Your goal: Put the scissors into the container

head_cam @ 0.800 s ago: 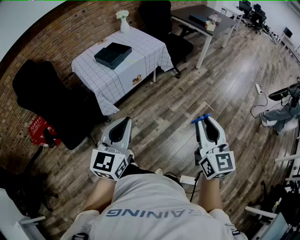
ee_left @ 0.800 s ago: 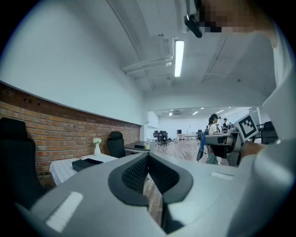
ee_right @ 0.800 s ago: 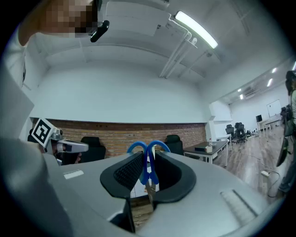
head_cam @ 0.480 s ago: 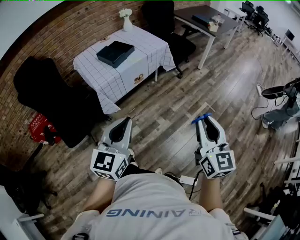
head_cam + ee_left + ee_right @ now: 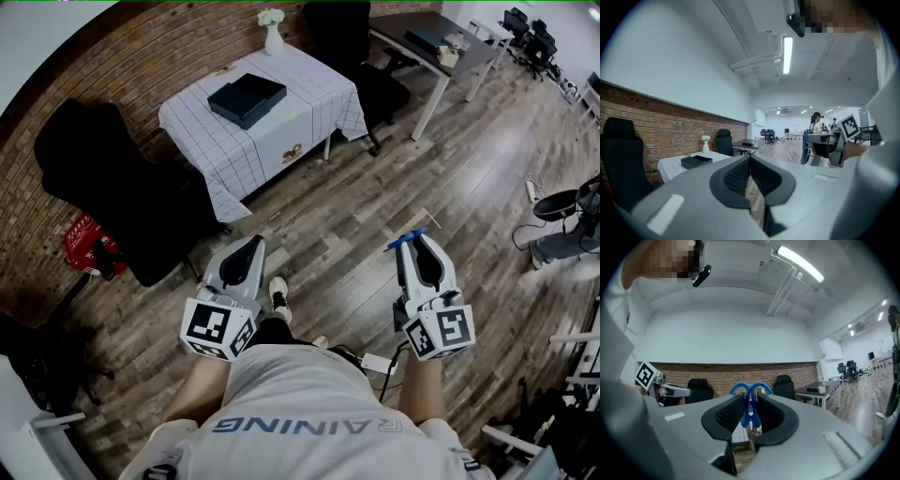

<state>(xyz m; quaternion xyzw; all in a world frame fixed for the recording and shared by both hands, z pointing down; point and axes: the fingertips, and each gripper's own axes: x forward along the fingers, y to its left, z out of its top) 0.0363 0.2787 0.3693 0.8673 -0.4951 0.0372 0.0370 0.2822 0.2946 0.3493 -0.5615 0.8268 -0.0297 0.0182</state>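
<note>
In the head view my right gripper [image 5: 413, 241] is shut on a pair of blue-handled scissors [image 5: 405, 240], held over the wooden floor. The right gripper view shows the blue handle loops [image 5: 751, 394] sticking up between the pads, blades pointing down. My left gripper [image 5: 252, 244] hangs level with it on the left, shut with nothing in it; its pads [image 5: 740, 176] meet at the tips. The container, a dark open box [image 5: 247, 98], lies ahead on a table with a white checked cloth [image 5: 291, 141]. It also shows in the left gripper view as the box [image 5: 696, 161].
A white vase with flowers [image 5: 272, 36] stands at the table's far edge. Black office chairs [image 5: 108, 183] [image 5: 352, 42] flank the table. A dark desk [image 5: 427, 37] stands at the back right. A red item [image 5: 82, 246] lies by the brick wall. Someone's legs [image 5: 562, 246] show at the right.
The view has shifted toward the table and a shoe has come forward between the grippers. Both grippers keep their pose, the scissors still in the right one.
</note>
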